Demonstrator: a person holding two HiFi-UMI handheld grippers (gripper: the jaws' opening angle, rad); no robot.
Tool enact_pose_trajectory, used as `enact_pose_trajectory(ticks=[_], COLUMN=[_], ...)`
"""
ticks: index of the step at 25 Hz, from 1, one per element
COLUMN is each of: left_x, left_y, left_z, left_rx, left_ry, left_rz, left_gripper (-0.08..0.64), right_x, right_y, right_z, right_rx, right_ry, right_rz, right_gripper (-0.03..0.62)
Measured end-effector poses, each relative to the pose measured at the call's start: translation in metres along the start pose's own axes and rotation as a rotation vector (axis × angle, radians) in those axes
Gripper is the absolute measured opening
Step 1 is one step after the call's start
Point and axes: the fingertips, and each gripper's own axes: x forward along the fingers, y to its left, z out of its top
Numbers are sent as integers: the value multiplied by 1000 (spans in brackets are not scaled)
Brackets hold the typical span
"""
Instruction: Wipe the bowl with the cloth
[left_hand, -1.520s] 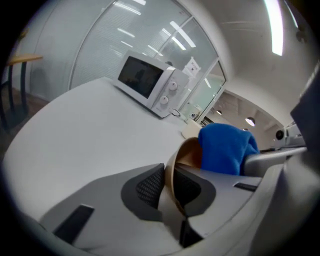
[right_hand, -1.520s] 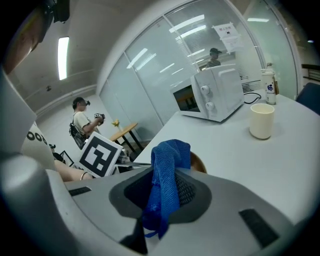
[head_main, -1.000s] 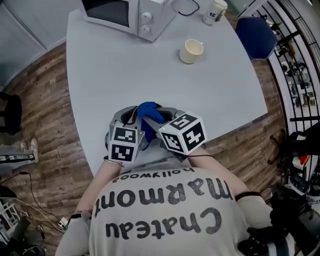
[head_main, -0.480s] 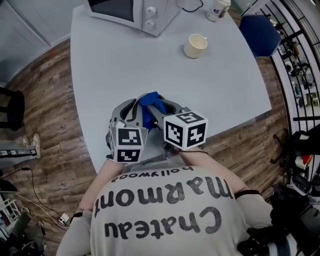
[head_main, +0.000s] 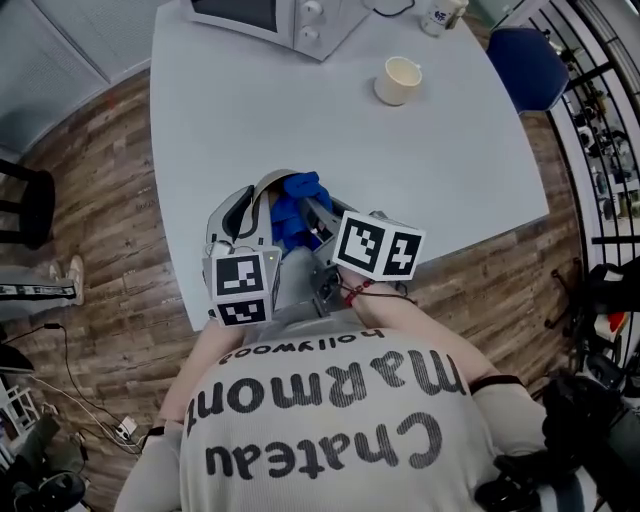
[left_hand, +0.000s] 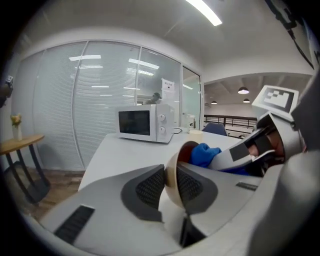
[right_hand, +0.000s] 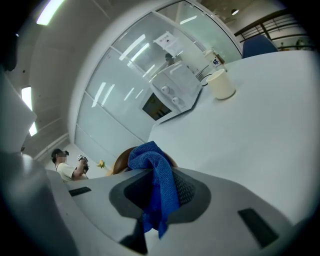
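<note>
Apparently wiping nears its end: our right gripper (right_hand: 161, 189) pinches the blue cloth (right_hand: 150, 157) against the tilted bowl (left_hand: 171, 186) at the table (head_main: 300, 120) edge (rim between the left gripper (left_hand: 171, 168)'s opening jaws). Next, we'd steady the bowl.

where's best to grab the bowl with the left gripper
Pinch the rim on the side away from the blue cloth, one jaw inside, one outside. The bowl is tilted on edge, its thin wall standing between the left gripper's opening jaws, cloth filling the far part.
</note>
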Motion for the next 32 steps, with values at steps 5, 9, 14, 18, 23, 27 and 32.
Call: enact_pose_trajectory(ticks=[5,9,14,18,23,27,32], left_x=[-9,-11,-6,0,1,3,1], left_y=[14,22,11,-10,-32,-36,-35], left_z=[-1,2,0,6,5,1,-15], left_rx=[-106,-139,-87,-88,-84,-28,-27], left_ry=[-1,-5,33,29,74,124,166], left_rz=[43,62,36,-37,-144,-160,-97], left_gripper=[72,72,62,27,32,37,41], right_x=[-3,-2,-10,-11,-15,-10,2], right_y=[1,5,12,48,35,27,12], right_z=[-14,-16,-6,-1,-4,-12,-27], right_rx=[40,75,-24,-270,-216,-110,-72], right_ry=[22,31,7,41,112,161,251], right_rz=[-14,-13,-13,123,143,154,109], right_gripper=[65,65,66,66,66,66,66])
